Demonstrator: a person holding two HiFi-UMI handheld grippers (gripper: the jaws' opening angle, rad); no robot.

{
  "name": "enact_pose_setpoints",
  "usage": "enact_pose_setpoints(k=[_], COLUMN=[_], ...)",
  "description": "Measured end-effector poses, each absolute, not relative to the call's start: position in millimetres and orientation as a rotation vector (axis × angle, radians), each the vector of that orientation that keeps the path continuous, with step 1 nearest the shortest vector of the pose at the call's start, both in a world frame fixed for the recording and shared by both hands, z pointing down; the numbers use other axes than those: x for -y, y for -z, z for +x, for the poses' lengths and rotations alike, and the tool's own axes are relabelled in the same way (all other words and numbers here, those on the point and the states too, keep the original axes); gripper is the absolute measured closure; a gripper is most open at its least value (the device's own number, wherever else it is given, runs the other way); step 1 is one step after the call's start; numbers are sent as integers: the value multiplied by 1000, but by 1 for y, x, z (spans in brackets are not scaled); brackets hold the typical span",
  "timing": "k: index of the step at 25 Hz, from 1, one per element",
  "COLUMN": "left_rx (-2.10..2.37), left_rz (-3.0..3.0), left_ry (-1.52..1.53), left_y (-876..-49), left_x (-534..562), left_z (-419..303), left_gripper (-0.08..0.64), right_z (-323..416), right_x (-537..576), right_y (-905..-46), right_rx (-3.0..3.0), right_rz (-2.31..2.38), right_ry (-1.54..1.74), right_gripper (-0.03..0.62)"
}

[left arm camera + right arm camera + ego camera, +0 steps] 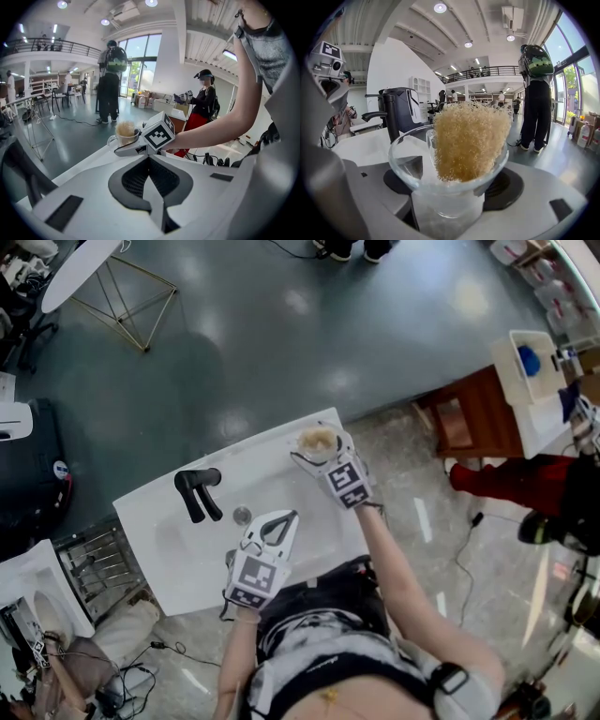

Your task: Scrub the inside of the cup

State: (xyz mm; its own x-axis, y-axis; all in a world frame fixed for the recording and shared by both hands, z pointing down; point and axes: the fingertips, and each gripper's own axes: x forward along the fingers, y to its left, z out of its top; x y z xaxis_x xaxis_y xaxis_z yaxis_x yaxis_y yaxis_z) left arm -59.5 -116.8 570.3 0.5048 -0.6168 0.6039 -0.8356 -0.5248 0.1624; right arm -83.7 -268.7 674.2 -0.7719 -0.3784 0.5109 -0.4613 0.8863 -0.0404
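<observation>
- Nearest in the head view, we log the wearer's torso and two bare forearms reaching up over a white sink top.
- Head view, item two: the left gripper lies over the near middle of the sink top, nose pointing away from the wearer. A round drain is just to its left, and a black faucet stands beyond the drain.
- Head view, item three: the right gripper reaches to the far right corner of the sink top. The cup is at its tips, well apart from the left gripper.
- Left gripper view: we record the jaws closed together, with nothing between them.
- Left gripper view, beyond the jaws: the right gripper's marker cube shows, with the cup just left of it. A tan scrubber rises out of the cup's mouth.
- Left gripper view, background: a person with a backpack stands on the floor behind.
- Right gripper view: the jaws are clamped on the lower body of the cup, one on each side. The cup is clear glass and upright, flaring to a wide rim.
- Right gripper view, contents: the scrubber — a coarse, fibrous tuft — stands inside the cup toward its right wall, its top well above the rim.
- Right gripper view, surroundings: the faucet stands behind the cup at left. We cannot tell whether the cup's base touches the sink top.
</observation>
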Motion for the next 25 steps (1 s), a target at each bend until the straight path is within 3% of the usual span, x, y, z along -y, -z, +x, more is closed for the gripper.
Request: enact_pose_setpoints(k=[10,25], left_rx=[1210,1232], left_rz=[2298,2298], left_ry=[-628,-564], left_y=[-566,-553], left_x=[110,101], left_z=[-64,-62], left_gripper=[557,557], right_z=[-74,-36], right_x=[261,233], right_y=[-681,-686], right_rx=[2514,2425], right_rz=[637,654], right_ry=[-263,-298], right_gripper=[169,191])
